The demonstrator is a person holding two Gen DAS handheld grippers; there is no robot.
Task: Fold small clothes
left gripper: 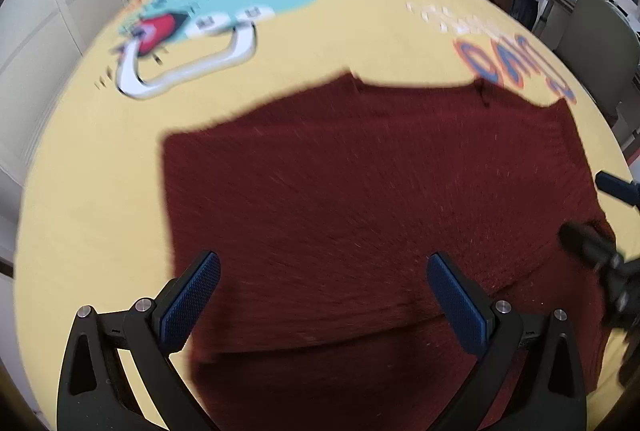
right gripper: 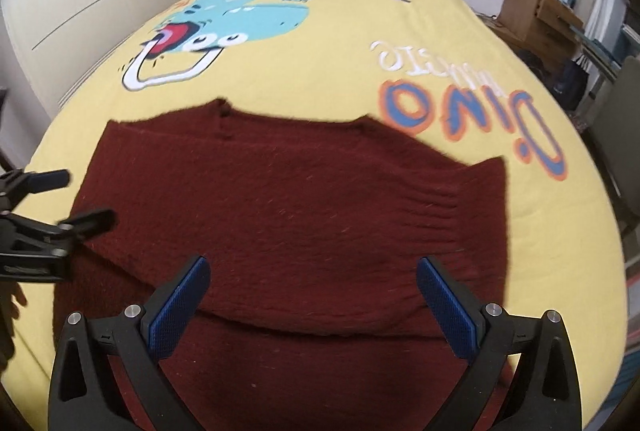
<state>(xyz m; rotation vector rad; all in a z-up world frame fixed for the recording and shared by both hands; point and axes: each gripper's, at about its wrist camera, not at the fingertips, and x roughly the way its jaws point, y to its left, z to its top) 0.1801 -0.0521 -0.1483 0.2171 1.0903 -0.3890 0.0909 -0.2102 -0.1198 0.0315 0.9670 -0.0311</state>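
yellow bedspread (right gripper: 320,79), maroon sweater (right gripper: 304,215) beneath spread fingers (right gripper: 176,311)

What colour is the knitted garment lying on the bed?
Dark red, a plain maroon knit garment, clearest in the right wrist view.

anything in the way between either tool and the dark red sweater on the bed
Nothing visible. The left tool and right tool both hang open directly over the dark red sweater, which lies flat on the yellow dinosaur bedspread with nothing on top of it.
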